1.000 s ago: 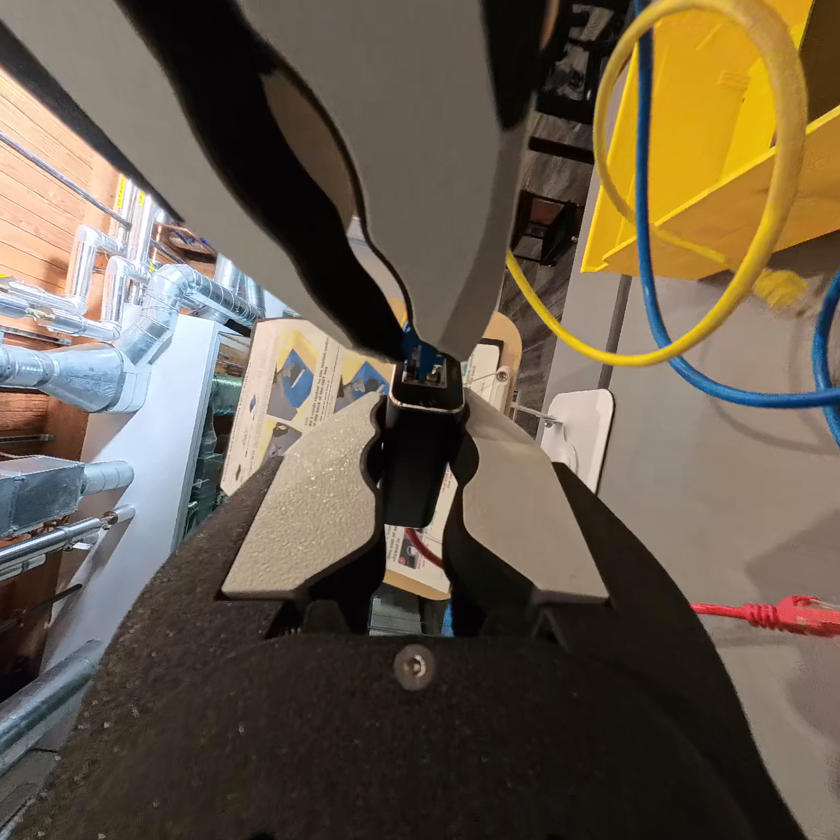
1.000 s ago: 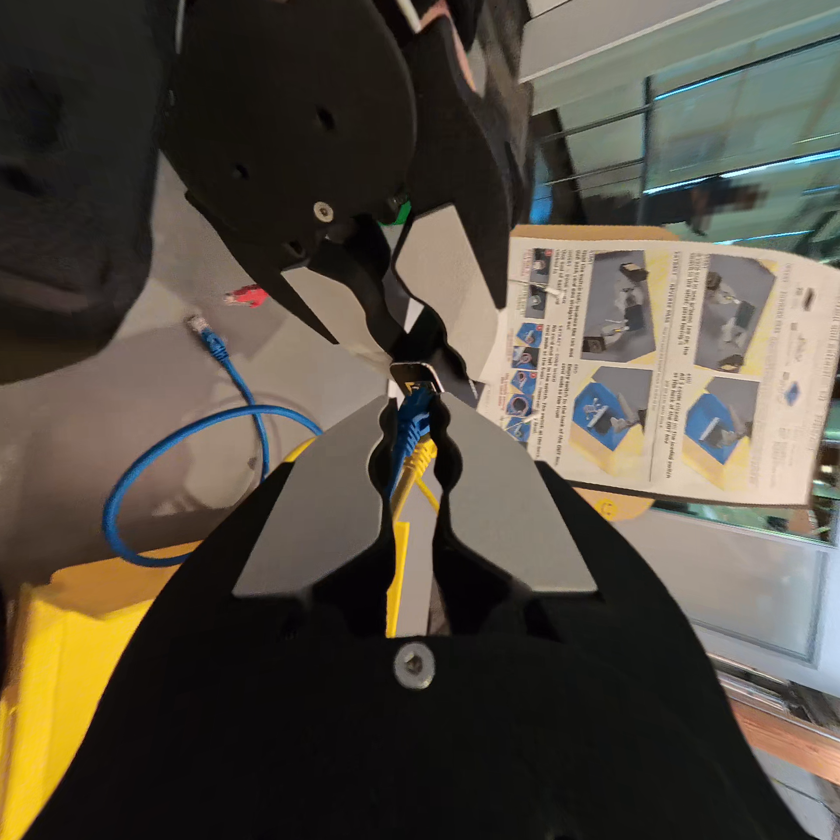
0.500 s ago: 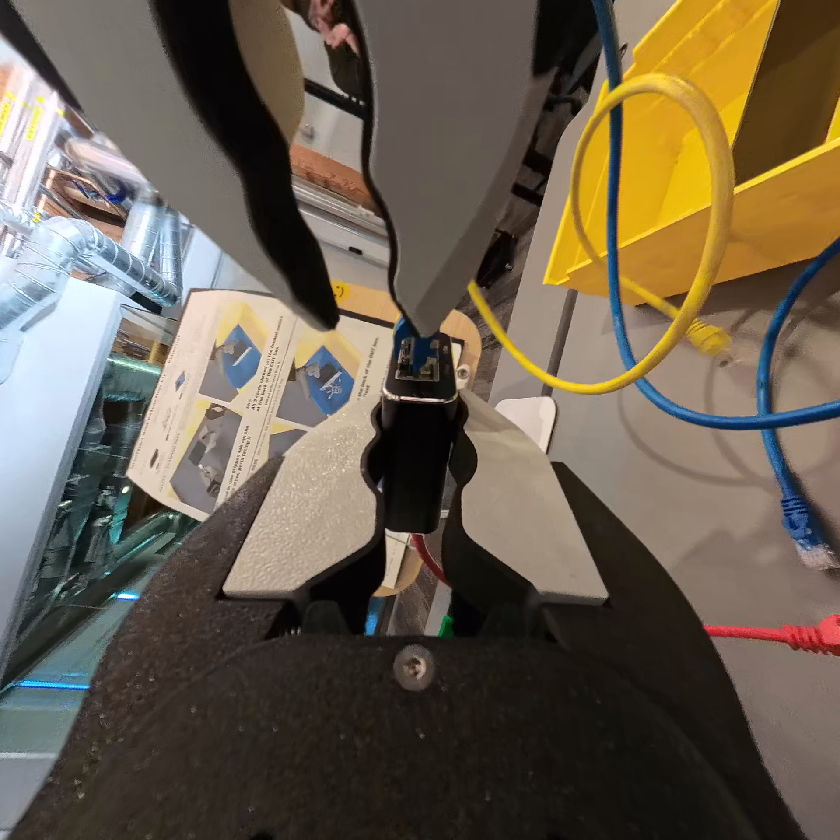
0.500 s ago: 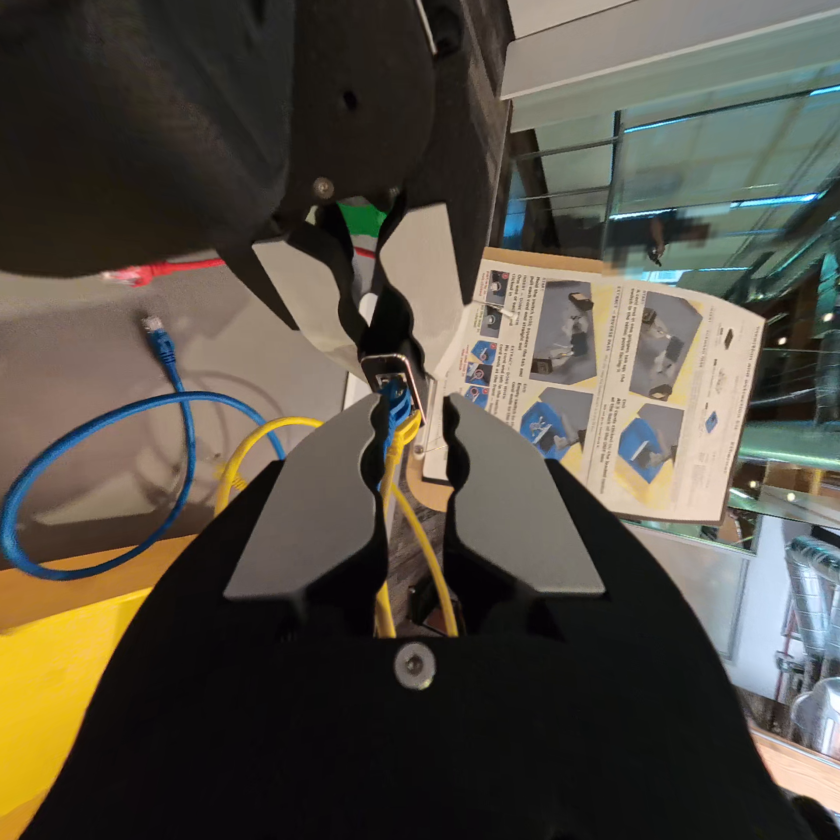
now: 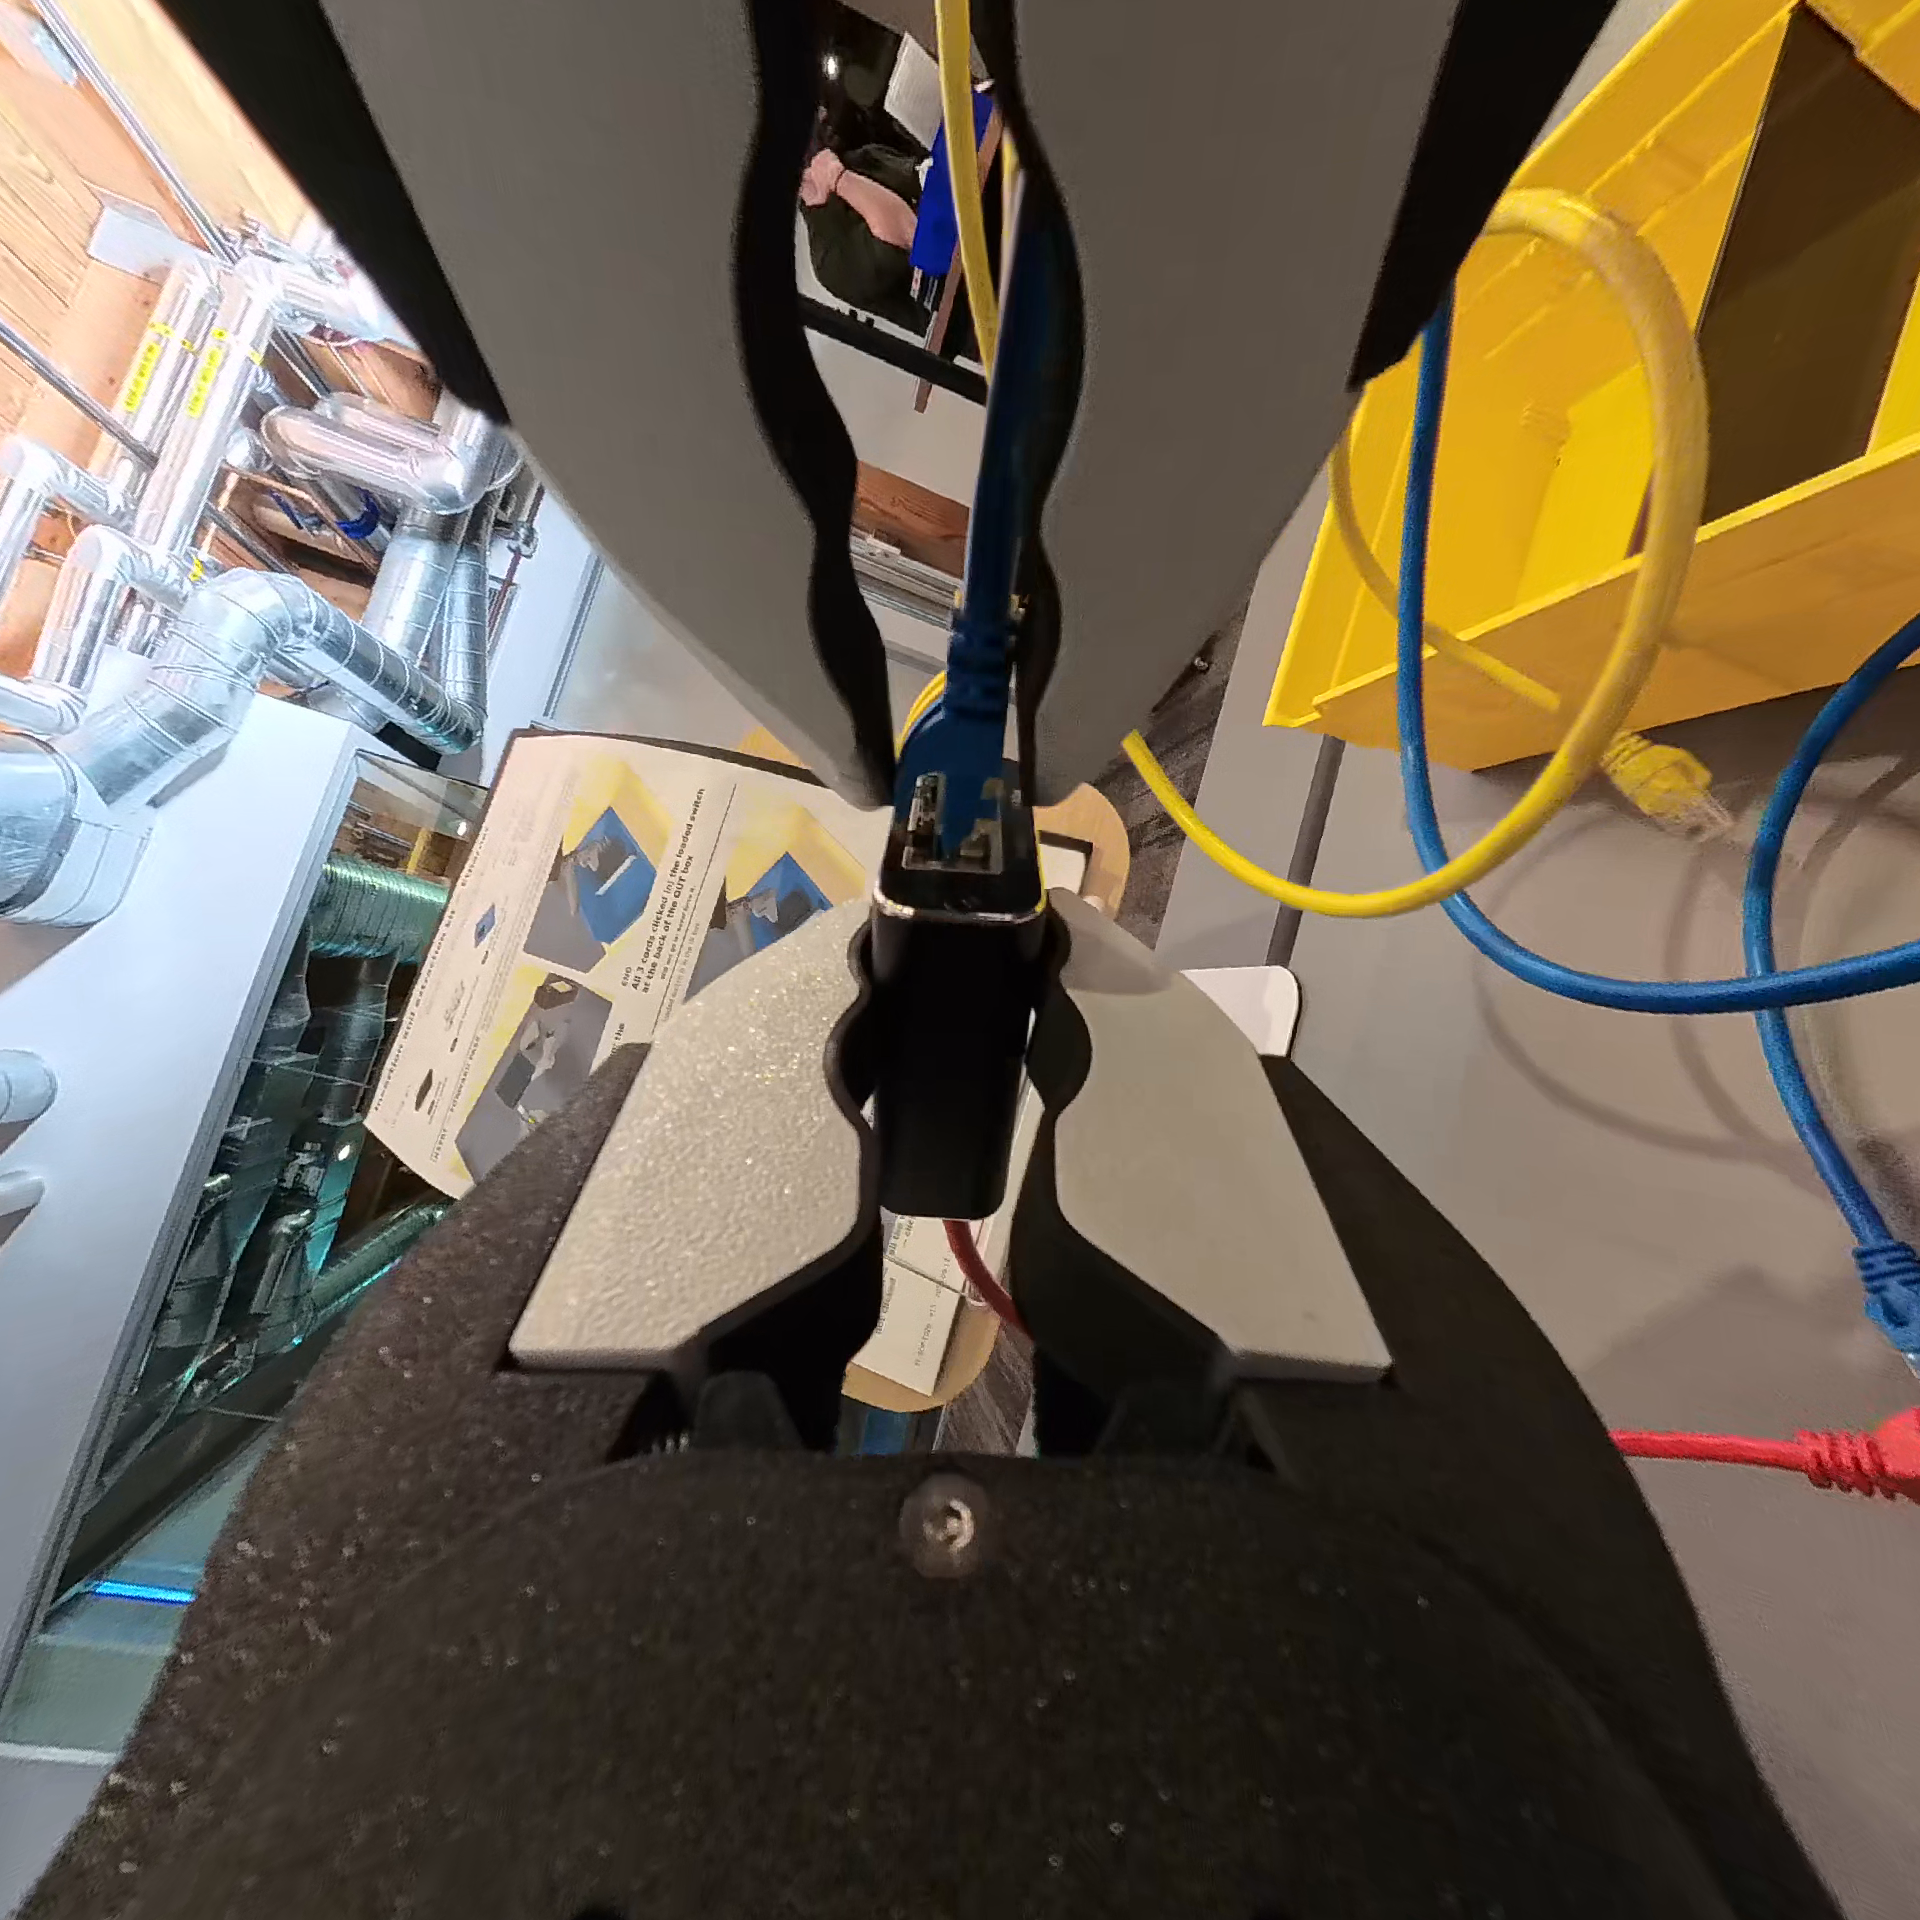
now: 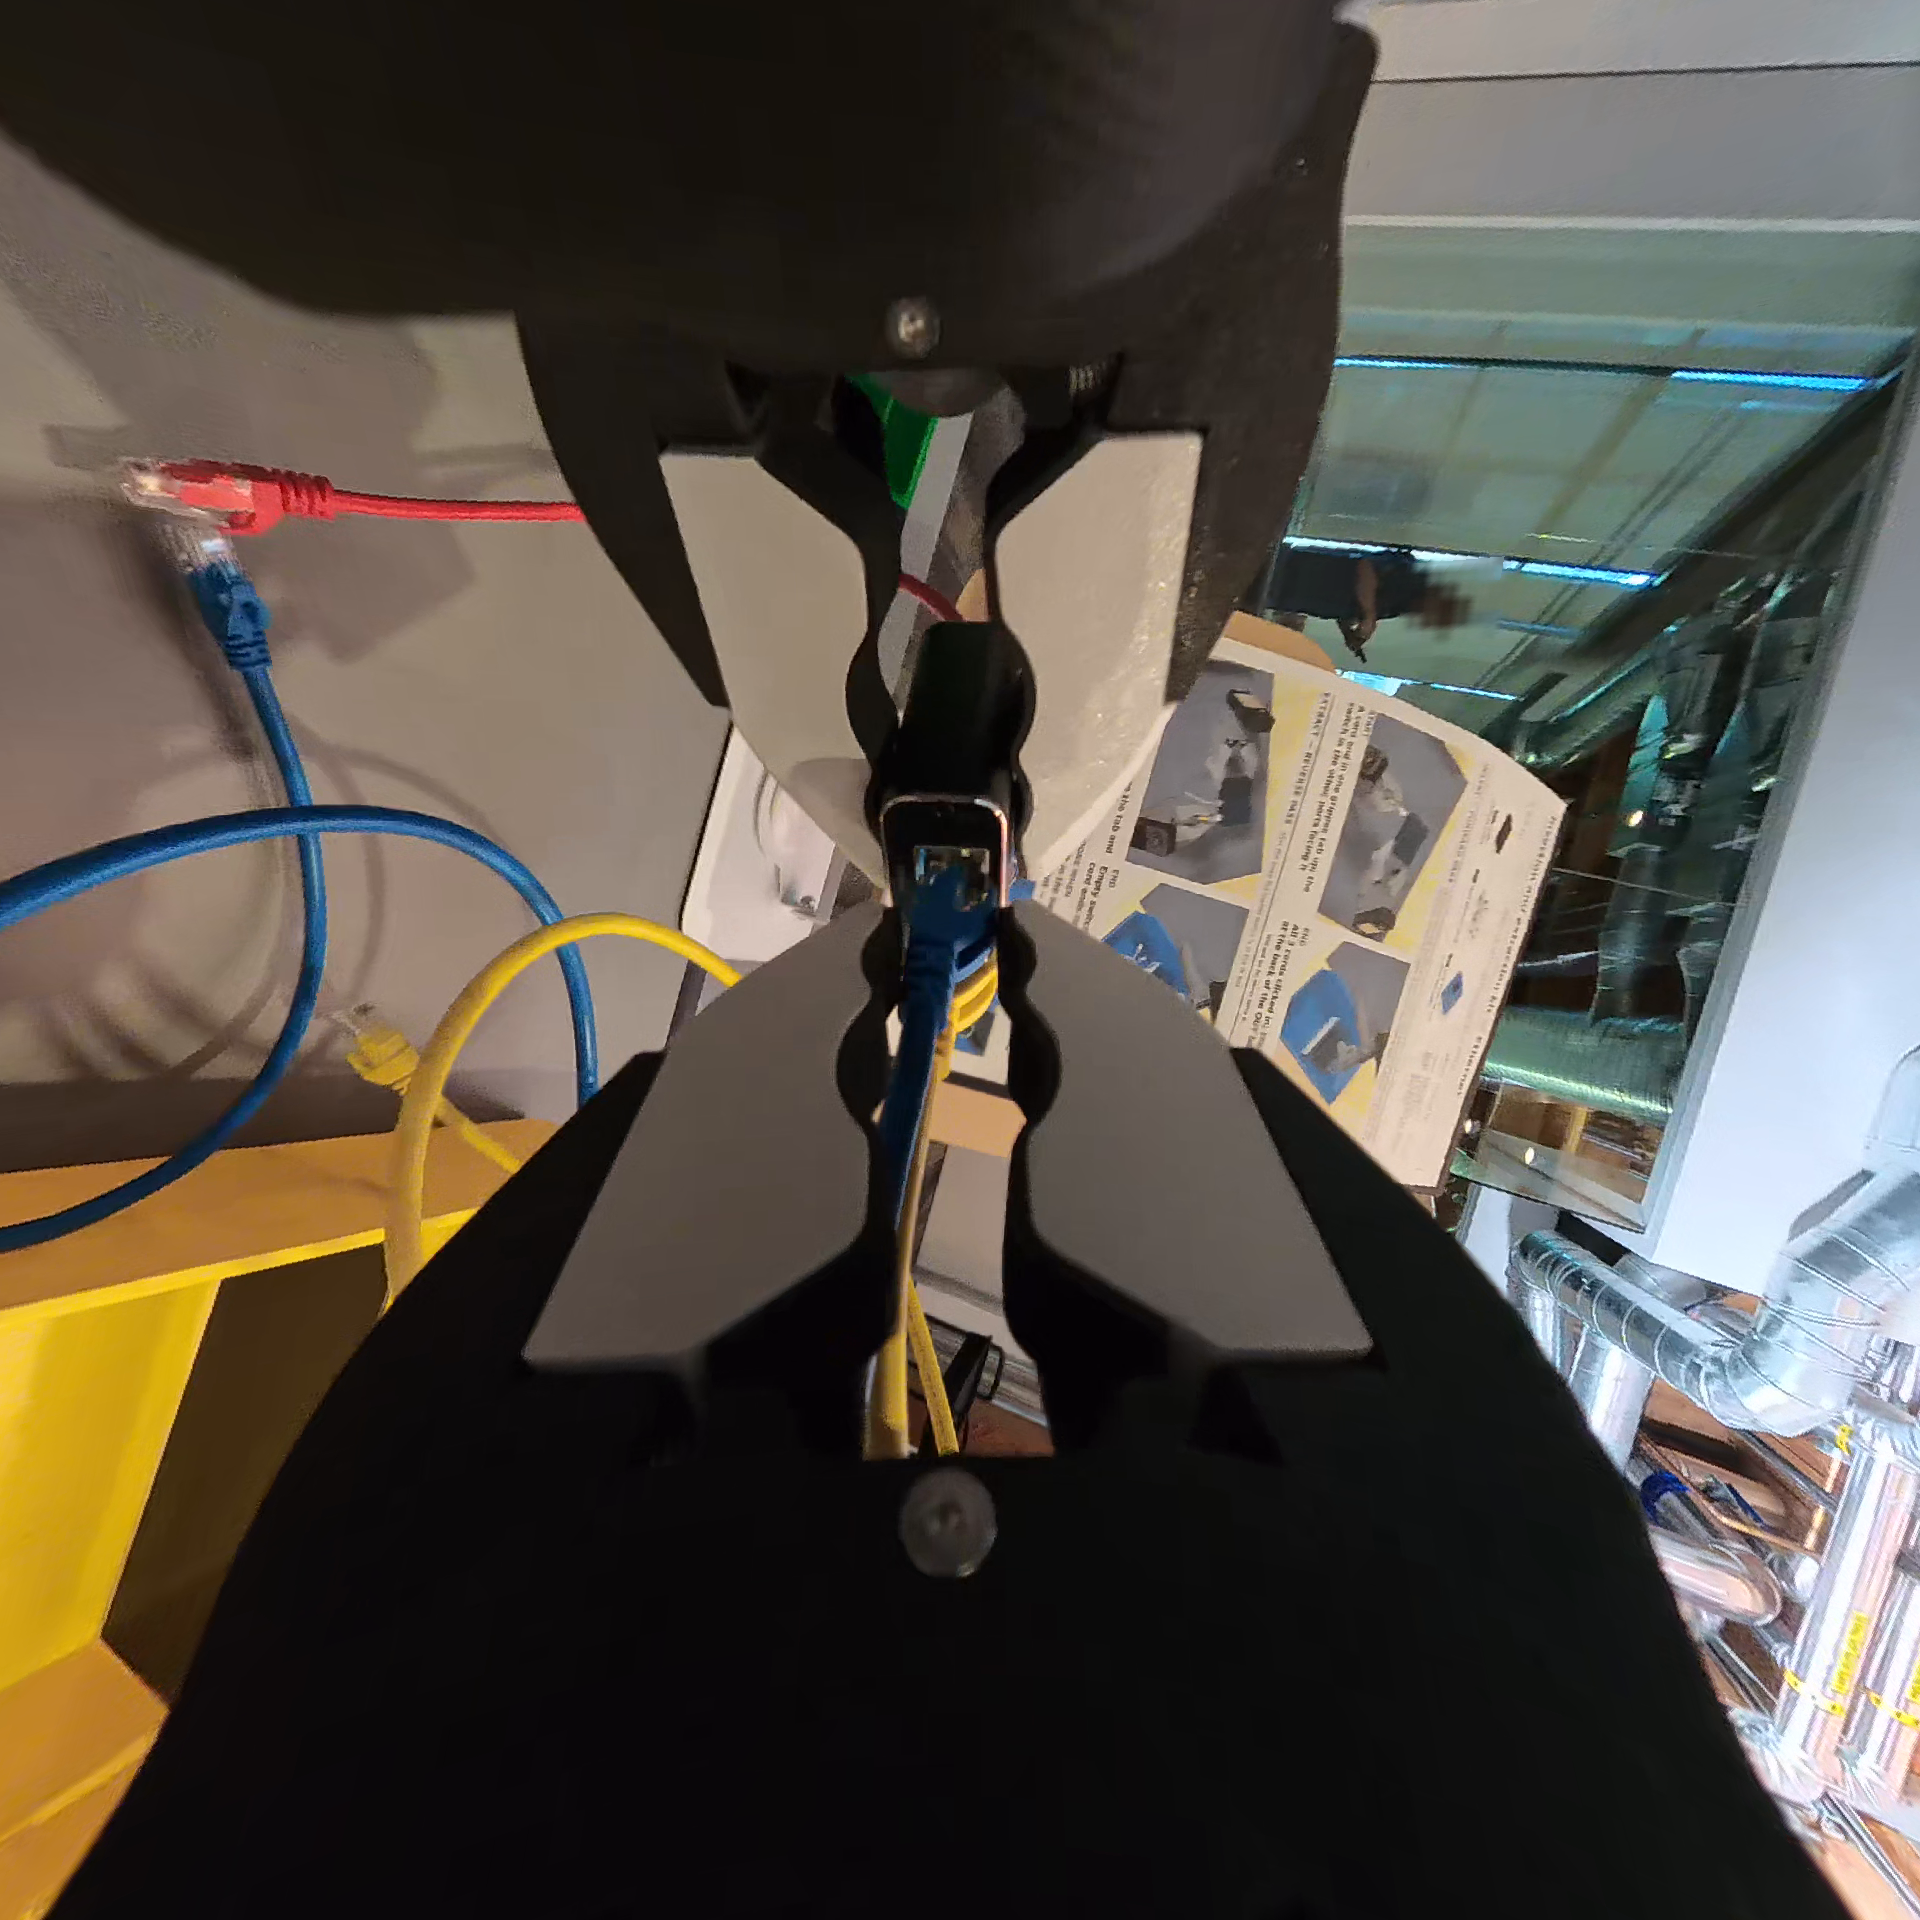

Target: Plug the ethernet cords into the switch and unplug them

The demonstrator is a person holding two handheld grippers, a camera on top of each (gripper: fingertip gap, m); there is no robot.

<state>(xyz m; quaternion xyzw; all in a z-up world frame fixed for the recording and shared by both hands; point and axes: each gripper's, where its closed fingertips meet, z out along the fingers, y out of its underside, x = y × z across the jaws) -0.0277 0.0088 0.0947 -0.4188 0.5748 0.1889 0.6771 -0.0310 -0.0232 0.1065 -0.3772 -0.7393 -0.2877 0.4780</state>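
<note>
A yellow bin (image 5: 1621, 499) sits upper right; an instruction sheet (image 5: 582, 935) centre left; silver ducts (image 5: 208, 623) upper left.

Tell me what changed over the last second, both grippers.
The right gripper let go of the blue cord's plug, its jaws now apart around the cord, and swung in line with the switch. The left gripper stays clamped on the switch, plug still in its port.

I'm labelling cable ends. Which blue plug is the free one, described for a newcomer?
Start at the yellow bin on the grey table. Beyond it lies the red plug. The free blue plug lies just beside it, unlike the blue plug in the switch.
</note>
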